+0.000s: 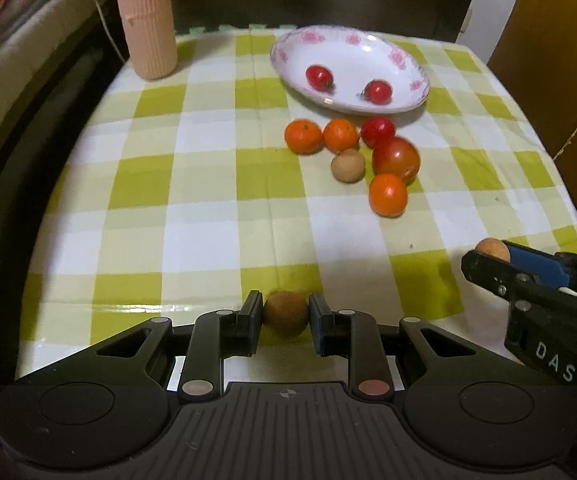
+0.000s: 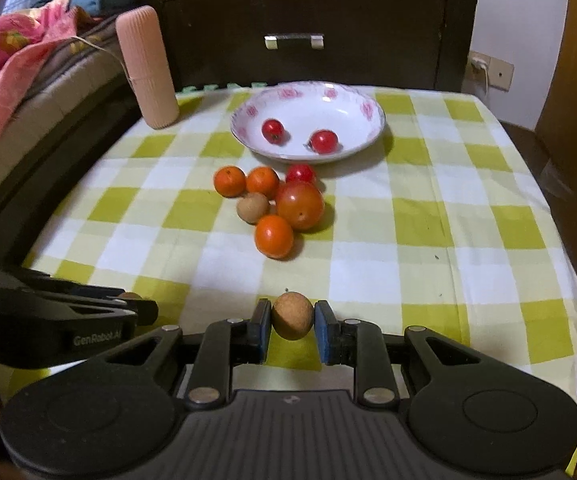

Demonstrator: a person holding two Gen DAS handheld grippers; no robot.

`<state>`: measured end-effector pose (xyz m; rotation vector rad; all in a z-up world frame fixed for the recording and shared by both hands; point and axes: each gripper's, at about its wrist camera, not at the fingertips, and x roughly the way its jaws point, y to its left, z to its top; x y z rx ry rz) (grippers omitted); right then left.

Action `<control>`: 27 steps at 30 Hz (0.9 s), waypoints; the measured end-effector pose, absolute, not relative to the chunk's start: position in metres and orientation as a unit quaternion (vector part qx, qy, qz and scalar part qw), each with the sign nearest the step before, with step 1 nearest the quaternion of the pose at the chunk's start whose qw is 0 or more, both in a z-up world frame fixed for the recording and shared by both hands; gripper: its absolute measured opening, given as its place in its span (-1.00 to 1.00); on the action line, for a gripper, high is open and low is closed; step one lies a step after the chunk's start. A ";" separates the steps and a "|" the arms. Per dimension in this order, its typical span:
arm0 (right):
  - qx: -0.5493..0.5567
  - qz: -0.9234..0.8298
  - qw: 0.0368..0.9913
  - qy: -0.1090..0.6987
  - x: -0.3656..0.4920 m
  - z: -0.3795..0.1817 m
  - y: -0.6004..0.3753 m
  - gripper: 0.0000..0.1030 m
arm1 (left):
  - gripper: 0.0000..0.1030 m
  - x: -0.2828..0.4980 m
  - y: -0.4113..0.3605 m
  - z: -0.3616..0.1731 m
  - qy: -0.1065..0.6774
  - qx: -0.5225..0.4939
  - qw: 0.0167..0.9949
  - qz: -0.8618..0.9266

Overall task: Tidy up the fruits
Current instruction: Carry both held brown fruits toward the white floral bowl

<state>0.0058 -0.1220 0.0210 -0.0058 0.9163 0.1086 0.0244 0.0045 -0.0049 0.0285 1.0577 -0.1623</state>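
My left gripper is shut on a small brown round fruit, held just above the checked cloth near its front edge. My right gripper is shut on a second brown round fruit; the left wrist view shows that gripper at the right with the fruit in its tips. A white bowl with pink flowers at the back holds two cherry tomatoes. In front of it lie three oranges, a large tomato, a cherry tomato and a third brown fruit.
A tall pink ribbed cylinder stands at the cloth's back left corner. A dark headboard rises behind the table, bedding lies to the left, and a brown box sits to the right.
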 end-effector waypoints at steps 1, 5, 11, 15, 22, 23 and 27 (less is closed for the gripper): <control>-0.005 0.053 0.897 0.438 0.005 0.024 -0.121 -0.56 | -0.38 0.024 0.004 -0.001 0.499 0.016 0.862 -0.080; 0.002 0.048 0.905 0.423 0.006 0.036 -0.123 -0.56 | -0.38 0.027 0.003 0.005 0.493 0.013 0.865 -0.092; 0.024 0.027 0.903 0.428 0.008 0.038 -0.133 -0.56 | -0.38 0.036 0.005 0.011 0.484 -0.005 0.868 -0.107; 0.025 0.009 0.897 0.441 0.010 0.038 -0.138 -0.56 | -0.38 0.045 0.008 0.014 0.482 -0.011 0.869 -0.110; 0.027 0.021 0.905 0.425 0.035 0.049 -0.142 -0.56 | -0.38 0.078 -0.002 0.017 0.483 -0.014 0.868 -0.113; 0.030 0.024 0.905 0.424 0.041 0.049 -0.145 -0.56 | -0.38 0.084 -0.003 0.018 0.483 -0.016 0.868 -0.114; 0.039 0.033 0.905 0.423 0.068 0.048 -0.152 -0.56 | -0.38 0.110 -0.009 0.019 0.480 -0.026 0.869 -0.120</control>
